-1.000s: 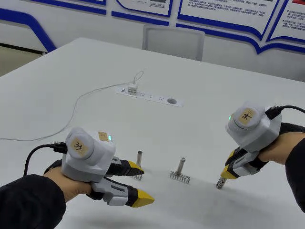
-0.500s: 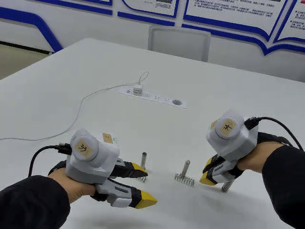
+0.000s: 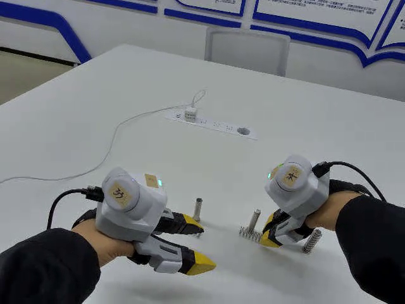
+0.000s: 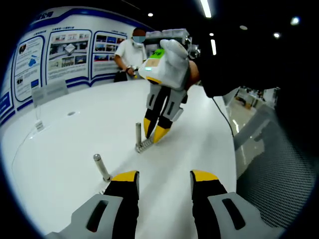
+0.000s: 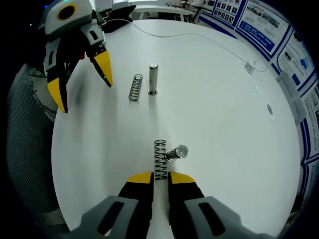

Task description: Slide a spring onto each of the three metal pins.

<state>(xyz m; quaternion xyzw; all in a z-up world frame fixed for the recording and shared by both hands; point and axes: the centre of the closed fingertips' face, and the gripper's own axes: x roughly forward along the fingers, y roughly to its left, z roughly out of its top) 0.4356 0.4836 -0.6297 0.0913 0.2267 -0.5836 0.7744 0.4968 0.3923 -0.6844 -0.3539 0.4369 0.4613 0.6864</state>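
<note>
Three metal pins stand on the white table: the left pin (image 3: 197, 208), the middle pin (image 3: 254, 220), and the right pin (image 3: 310, 240), which wears a spring and leans. A loose spring (image 3: 249, 233) lies at the middle pin's foot (image 5: 177, 153). My right gripper (image 3: 272, 239) is down at it, its jaws nearly together on the near end of that spring (image 5: 160, 159). Another spring (image 5: 135, 87) lies beside the left pin (image 5: 153, 78). My left gripper (image 3: 197, 244) hovers open just in front of the left pin (image 4: 101, 167), holding nothing.
A white power strip (image 3: 212, 123) with a plug and a thin cable (image 3: 114, 142) lies farther back on the table. A grey chair (image 3: 247, 50) stands at the far edge. A person (image 4: 130, 52) stands beyond the table in the left gripper view.
My right gripper has moved left, away from the right pin with its spring, and come down on the spring lying by the middle pin. The left gripper has stayed put.
</note>
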